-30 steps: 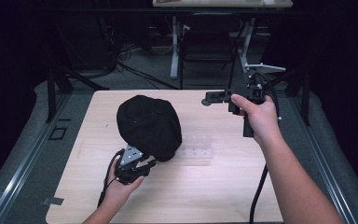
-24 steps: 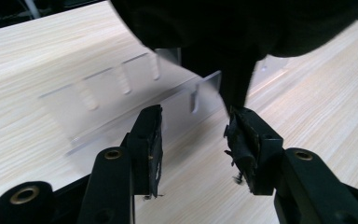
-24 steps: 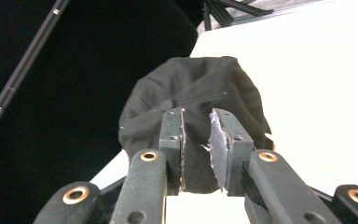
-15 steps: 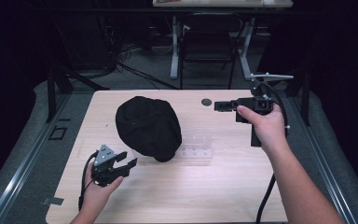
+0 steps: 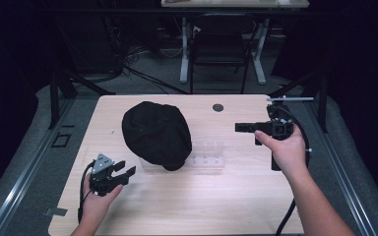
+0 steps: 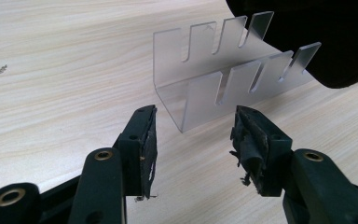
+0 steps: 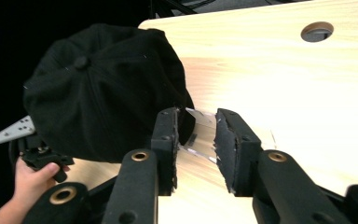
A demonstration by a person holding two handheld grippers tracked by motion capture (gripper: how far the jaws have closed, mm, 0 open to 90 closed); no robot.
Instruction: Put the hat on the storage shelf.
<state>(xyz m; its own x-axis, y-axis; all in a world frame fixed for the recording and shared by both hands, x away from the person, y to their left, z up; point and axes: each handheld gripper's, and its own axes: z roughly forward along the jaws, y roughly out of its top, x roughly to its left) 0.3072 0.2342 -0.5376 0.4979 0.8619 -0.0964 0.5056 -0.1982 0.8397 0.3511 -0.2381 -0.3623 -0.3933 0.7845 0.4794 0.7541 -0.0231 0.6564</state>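
Black cap (image 5: 156,133), pale wood table (image 5: 236,196)

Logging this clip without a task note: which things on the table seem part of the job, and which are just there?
Likely in the job:
black cap
clear slotted rack
left gripper
right gripper

Just there:
cable hole in the tabletop
chair behind the table

The left gripper (image 5: 124,172) has pulled back toward 7 o'clock, away from the rounded black fabric cap (image 5: 156,132). The right gripper (image 5: 241,128) has drifted toward 4 o'clock, now level.
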